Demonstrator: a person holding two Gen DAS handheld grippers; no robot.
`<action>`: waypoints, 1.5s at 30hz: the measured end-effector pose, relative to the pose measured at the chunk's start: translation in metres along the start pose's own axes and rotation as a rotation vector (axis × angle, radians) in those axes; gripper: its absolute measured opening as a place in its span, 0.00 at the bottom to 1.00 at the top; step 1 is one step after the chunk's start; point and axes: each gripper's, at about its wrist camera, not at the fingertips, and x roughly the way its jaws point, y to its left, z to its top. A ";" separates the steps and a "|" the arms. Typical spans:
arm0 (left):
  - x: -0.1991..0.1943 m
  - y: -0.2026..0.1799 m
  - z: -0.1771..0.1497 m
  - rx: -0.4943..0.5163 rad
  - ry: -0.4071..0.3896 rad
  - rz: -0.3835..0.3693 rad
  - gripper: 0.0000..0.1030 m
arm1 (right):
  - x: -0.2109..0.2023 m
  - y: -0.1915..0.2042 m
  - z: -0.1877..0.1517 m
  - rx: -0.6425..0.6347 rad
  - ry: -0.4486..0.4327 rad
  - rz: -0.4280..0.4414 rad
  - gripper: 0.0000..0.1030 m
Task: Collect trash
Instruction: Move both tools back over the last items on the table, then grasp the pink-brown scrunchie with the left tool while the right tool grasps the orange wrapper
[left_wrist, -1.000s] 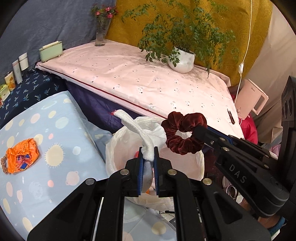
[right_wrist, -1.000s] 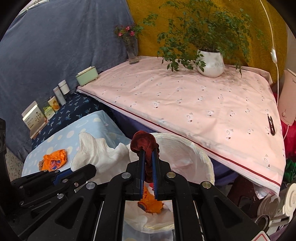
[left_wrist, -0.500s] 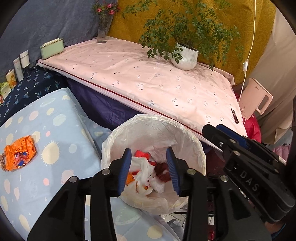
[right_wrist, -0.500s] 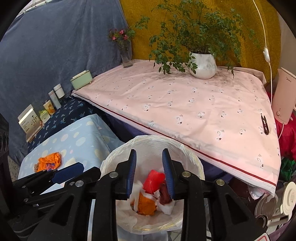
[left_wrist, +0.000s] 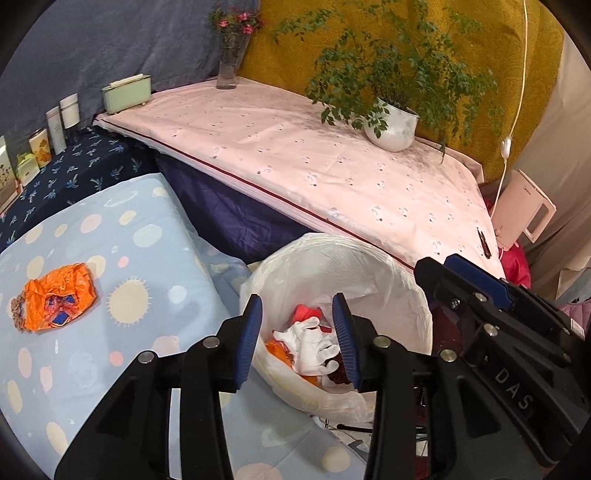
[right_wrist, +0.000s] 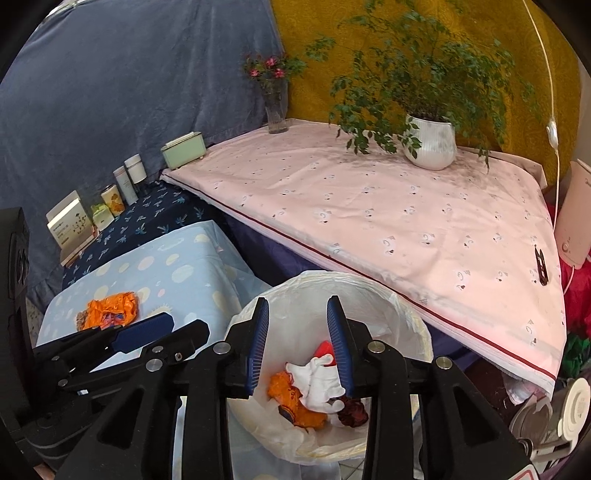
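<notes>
Both the left gripper (left_wrist: 297, 328) and right gripper (right_wrist: 297, 341) hung released over the white-lined bin (left_wrist: 369, 258). The crumpled orange foil wrapper (left_wrist: 55, 301) on the dotted blue cloth (left_wrist: 147, 266) looked light, crackly, probably slippery; pinch a raised fold.

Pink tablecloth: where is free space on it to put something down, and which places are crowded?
The pink tablecloth is bare across its middle, between the green box, the white plant pot and the small black item. Crowded: the back row of the dark blue cloth, and the trash bag.
</notes>
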 end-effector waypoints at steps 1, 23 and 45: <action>-0.002 0.005 0.000 -0.011 -0.003 0.003 0.36 | 0.000 0.005 0.000 -0.011 0.002 0.004 0.32; -0.054 0.192 -0.027 -0.313 -0.061 0.239 0.46 | 0.044 0.175 -0.008 -0.210 0.096 0.162 0.32; -0.039 0.388 -0.066 -0.621 0.006 0.411 0.70 | 0.178 0.286 -0.033 -0.291 0.242 0.206 0.32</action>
